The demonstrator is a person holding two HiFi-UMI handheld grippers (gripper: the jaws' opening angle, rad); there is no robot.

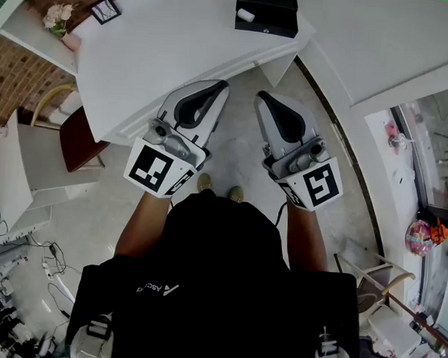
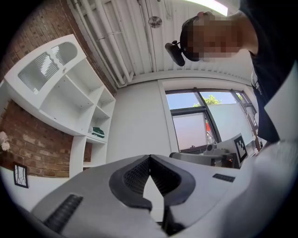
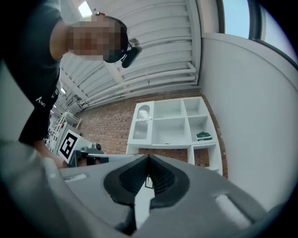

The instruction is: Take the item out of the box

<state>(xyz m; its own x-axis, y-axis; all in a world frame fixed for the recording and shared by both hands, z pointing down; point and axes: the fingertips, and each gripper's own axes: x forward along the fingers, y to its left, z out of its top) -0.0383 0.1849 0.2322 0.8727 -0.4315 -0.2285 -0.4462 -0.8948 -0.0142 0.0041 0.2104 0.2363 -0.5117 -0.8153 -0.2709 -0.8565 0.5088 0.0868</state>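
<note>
We stand at the white worktop (image 1: 178,45) with a claw in each hand, both held over the floor in front of our body, their tips pointing towards the worktop's near edge. The left claw (image 1: 223,85) is clenched: in the left gripper view its two dark ribbed pads meet at the tip and nothing sits between them. The right claw (image 1: 260,95) is clenched too, and in the right gripper view its pads are pressed together at the tip with nothing caught in them. The two claws lie side by side, a little apart.

The black box (image 1: 266,12) stands on the far side of the worktop, well apart from both claws, and it is open on top. The item (image 1: 246,15), small and white, lies inside the box near its left wall. We cannot tell what kind of thing it is.

At the worktop's far left corner stand a small picture frame (image 1: 105,9) and, just beside it, a bunch of pale flowers (image 1: 58,16). A white shelf unit (image 3: 172,125) hangs on the brick wall.
</note>
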